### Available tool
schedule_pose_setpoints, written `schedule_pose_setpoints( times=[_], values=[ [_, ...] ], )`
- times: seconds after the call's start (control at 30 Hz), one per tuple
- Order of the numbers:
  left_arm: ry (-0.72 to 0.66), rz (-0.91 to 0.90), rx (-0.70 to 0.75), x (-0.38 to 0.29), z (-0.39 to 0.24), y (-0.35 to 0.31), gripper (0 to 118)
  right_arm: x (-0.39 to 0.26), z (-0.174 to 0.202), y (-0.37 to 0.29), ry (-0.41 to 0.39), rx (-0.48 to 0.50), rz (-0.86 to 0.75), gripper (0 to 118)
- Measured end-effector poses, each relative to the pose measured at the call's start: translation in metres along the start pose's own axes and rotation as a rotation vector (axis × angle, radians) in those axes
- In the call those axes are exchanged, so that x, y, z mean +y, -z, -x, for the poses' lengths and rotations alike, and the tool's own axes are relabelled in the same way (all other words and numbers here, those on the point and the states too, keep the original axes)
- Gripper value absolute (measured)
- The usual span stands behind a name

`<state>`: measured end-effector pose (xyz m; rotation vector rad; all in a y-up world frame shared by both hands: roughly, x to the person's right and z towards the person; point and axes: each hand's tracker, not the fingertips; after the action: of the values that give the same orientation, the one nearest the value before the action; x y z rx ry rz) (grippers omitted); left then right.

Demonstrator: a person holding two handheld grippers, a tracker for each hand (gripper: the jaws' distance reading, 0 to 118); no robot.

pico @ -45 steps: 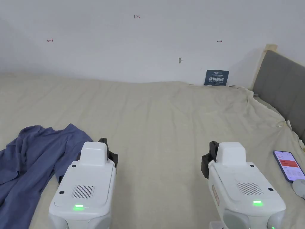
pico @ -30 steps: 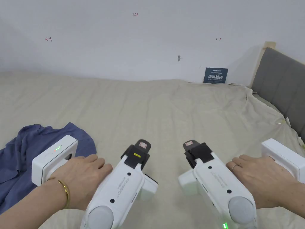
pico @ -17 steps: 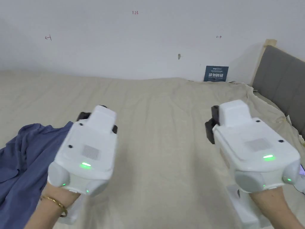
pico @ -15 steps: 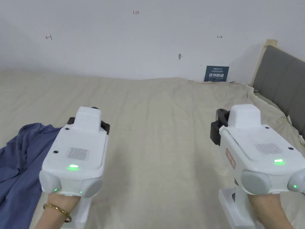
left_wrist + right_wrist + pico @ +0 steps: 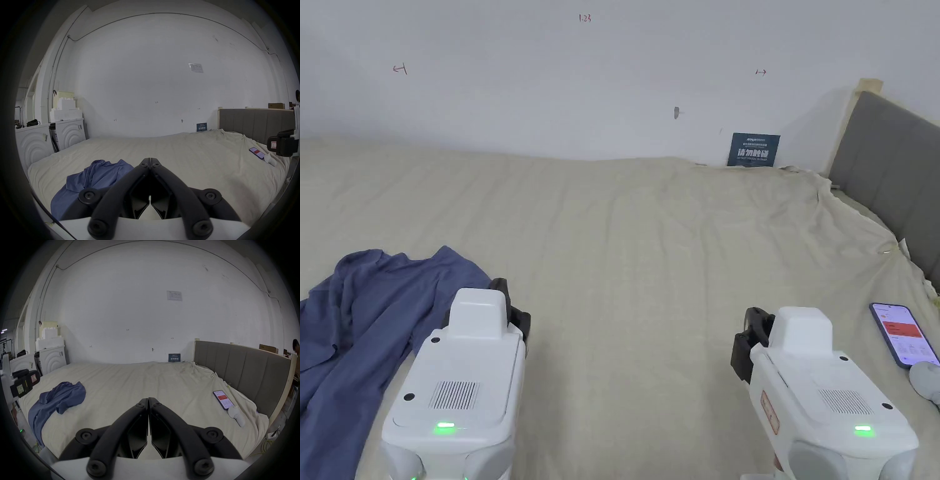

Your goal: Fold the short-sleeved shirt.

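Both tongs are held empty above the bed (image 5: 650, 250), jaws pressed together, left gripper (image 5: 150, 164) beside the shirt (image 5: 356, 325), right gripper (image 5: 148, 398) well apart; the crumpled shirt is judged not yet started.

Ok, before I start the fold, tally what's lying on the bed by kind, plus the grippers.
Blue shirts: 1, crumpled
Phones: 1
Small white devices beside the phone: 1
Grippers: 2, left gripper and right gripper, both shut and empty
Total: 5
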<state>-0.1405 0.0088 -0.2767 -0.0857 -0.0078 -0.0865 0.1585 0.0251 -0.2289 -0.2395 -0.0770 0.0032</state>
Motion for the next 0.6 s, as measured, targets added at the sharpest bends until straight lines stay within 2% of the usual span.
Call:
schedule_pose_setpoints(
  times=[0.27,0.6],
  values=[
    [0.016,0.016,-0.014,-0.0048,-0.004,-0.0027,0,0.0058,-0.0026,-0.0016,0.019,-0.004,-0.009,0],
    [0.012,0.013,-0.02,-0.0037,-0.0057,-0.005,0,0.0054,-0.0062,0.0019,-0.017,-0.02,-0.023,0]
  ],
)
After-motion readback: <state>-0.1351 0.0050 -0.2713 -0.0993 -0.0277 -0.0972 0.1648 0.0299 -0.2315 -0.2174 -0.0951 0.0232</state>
